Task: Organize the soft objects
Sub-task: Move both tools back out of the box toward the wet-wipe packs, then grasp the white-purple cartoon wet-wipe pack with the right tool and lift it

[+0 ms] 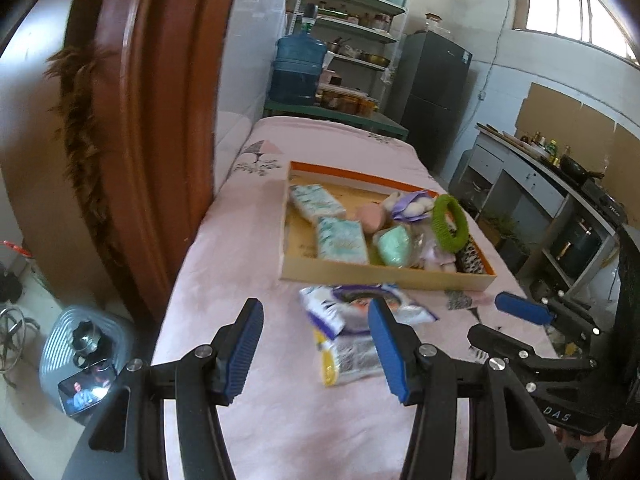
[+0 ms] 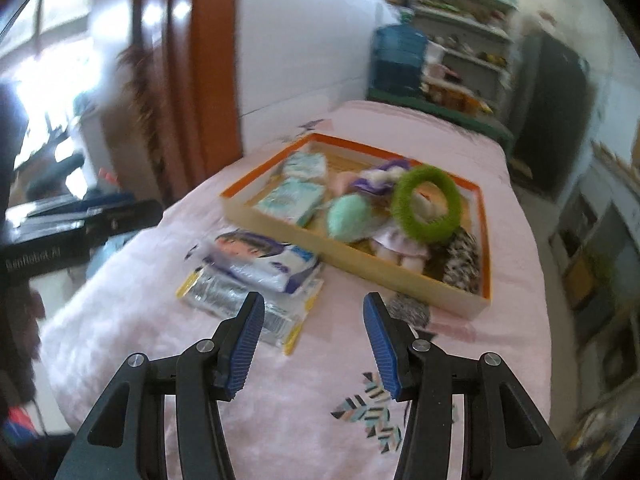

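On the pink bed, just near of the tray (image 2: 352,272), two stacked soft packs (image 2: 260,268) wait. Both the left gripper (image 1: 316,344) and right gripper (image 2: 314,340) are spread, empty. Probably light, squishy, slippery plastic; pinch an edge.

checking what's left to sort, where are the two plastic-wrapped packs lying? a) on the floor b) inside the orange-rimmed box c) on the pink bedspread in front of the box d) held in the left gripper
c: the purple-and-white pack lies stacked on the yellow-edged pack on the pink bedspread, outside the box; both grippers, left and right, are open and empty.
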`<control>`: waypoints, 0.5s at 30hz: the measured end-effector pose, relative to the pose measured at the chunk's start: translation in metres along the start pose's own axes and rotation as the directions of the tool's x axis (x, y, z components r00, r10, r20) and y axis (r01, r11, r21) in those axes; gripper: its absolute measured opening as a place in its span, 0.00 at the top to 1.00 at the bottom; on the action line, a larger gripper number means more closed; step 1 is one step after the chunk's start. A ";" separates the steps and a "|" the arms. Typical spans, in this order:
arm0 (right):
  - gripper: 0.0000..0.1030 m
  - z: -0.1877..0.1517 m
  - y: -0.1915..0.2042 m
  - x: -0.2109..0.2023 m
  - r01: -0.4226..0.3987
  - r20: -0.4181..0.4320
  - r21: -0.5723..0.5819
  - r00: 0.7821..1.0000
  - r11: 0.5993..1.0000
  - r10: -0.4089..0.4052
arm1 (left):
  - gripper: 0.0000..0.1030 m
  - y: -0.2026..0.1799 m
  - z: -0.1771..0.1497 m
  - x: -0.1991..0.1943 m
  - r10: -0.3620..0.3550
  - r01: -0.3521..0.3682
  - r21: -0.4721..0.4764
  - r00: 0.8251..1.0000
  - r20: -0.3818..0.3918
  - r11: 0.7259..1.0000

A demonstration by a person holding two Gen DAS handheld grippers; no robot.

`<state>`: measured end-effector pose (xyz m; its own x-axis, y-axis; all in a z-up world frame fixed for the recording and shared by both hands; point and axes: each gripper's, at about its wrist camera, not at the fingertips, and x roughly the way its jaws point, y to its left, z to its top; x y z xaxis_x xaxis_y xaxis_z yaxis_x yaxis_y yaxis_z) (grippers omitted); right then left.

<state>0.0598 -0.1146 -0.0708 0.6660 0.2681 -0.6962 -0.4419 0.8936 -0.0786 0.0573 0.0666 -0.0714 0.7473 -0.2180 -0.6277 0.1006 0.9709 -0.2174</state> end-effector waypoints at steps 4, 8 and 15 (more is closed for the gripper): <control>0.49 0.000 0.030 0.011 0.041 0.019 -0.188 0.999 0.981 -0.038 | 0.47 0.011 -0.009 -0.002 0.016 -0.016 -0.009 1.000 -0.007 1.000; 0.49 -0.004 0.065 0.030 0.143 0.056 -0.438 0.990 0.888 -0.131 | 0.47 0.019 -0.016 -0.004 0.025 -0.025 -0.023 1.000 -0.010 0.999; 0.49 -0.016 0.096 0.071 0.268 0.136 -0.704 0.960 0.658 -0.245 | 0.47 0.036 -0.019 -0.006 0.041 -0.041 -0.063 0.999 -0.007 0.997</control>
<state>0.0554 -0.0150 -0.1392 0.8294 0.0876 -0.5517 -0.5354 0.4066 -0.7403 0.0443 0.1014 -0.0898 0.7462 -0.1791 -0.6412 0.0280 0.9707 -0.2385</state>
